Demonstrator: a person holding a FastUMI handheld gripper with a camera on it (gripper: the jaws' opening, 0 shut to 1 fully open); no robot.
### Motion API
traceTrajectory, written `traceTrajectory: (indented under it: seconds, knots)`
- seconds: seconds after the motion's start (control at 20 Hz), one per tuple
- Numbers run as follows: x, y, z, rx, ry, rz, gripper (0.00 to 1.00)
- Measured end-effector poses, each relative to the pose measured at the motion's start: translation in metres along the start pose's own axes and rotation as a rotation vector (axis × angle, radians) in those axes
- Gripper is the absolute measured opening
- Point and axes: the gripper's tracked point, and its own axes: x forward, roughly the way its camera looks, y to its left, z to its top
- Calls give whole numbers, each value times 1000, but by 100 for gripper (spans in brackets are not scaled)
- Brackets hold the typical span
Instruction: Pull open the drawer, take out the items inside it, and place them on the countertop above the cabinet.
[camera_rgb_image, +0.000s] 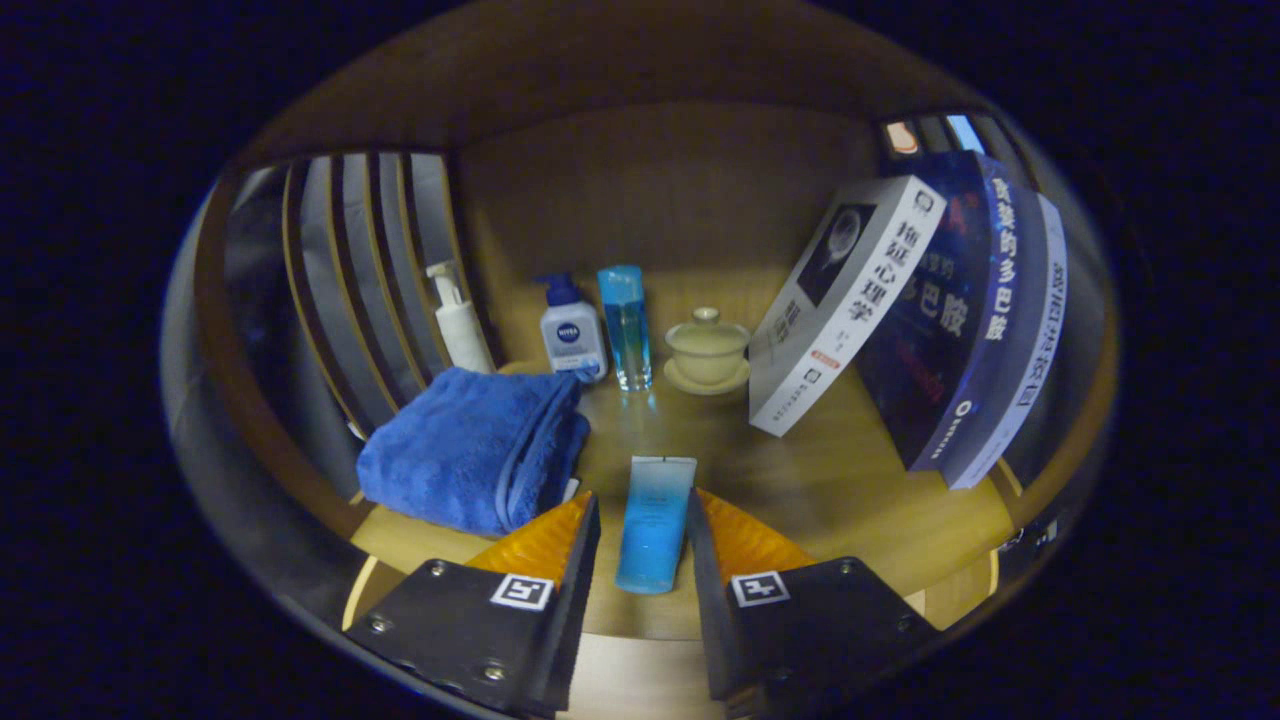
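Now the gripper stands open, its fingers on either side of a blue tube with clear gaps, neither touching it. The tube lies flat on the wooden table, its pale flat end pointing away and its deeper blue end nearer the gripper. It looks light and soft-walled, likely to dent and slip if squeezed hard, so a hold across its middle seems best. To the left, a folded blue towel lies beside the fingers. Beyond the tube stand a pump bottle, a blue-capped bottle, a clear blue bottle whose fill I cannot tell, and a lidded cup on a saucer, contents hidden. Books lean at the right.
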Motion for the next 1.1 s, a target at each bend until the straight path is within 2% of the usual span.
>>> traceTrajectory:
  seconds: [0.25,0.45,0.55,0.65,1.0,1.1]
  knots:
    - [-72,7,3,-68,-160,58,52]
    - [-135,17,-6,-39,-250,122,56]
    - [-167,18,-10,-12,-294,154,69]
    - [-194,11,-20,-19,-342,147,82]
    - [-246,-14,-94,-66,-439,81,99]
    - [-253,-25,-116,-99,-445,28,99]
